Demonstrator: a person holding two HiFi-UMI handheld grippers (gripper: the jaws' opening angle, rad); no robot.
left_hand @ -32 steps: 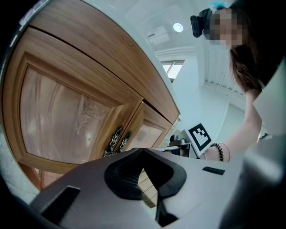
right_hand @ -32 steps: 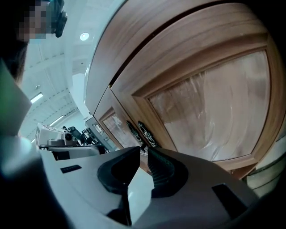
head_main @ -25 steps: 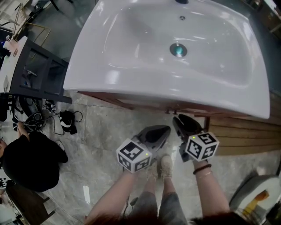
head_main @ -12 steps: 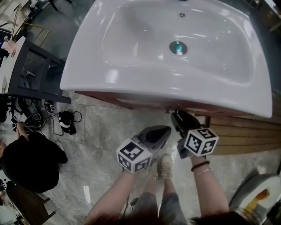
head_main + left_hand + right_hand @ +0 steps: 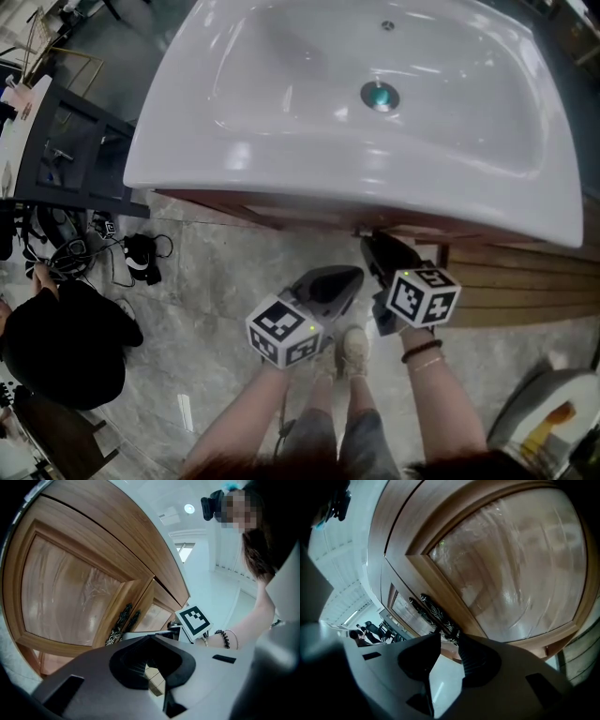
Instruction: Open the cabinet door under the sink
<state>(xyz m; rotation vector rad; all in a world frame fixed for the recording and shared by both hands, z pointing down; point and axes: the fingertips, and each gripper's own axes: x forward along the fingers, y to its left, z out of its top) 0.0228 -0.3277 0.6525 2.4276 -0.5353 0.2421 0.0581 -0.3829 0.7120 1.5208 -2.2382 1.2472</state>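
Under the white sink (image 5: 281, 141) stands a wooden cabinet whose doors (image 5: 511, 564) have frosted panels and dark ornate handles (image 5: 123, 619). In the head view my right gripper (image 5: 378, 246) reaches up to the cabinet front just below the basin's rim. In the right gripper view its jaws (image 5: 449, 639) stand apart and are closing. The lower end of the right door's handle (image 5: 440, 617) lies between the fingertips, with no pad seen pressing on it. Both doors look closed. My left gripper (image 5: 349, 276) hangs shut and empty, apart from the cabinet (image 5: 70, 592).
A black shelf frame (image 5: 84, 141) stands left of the sink, with cables (image 5: 141, 258) on the marble floor below it. A person in black (image 5: 56, 337) sits at the lower left. Wooden slats (image 5: 516, 281) lie to the right, and a white bin (image 5: 553, 422) stands at the lower right.
My right gripper has crept a little up and left toward the cabinet and rolled slightly. The left gripper has kept still.
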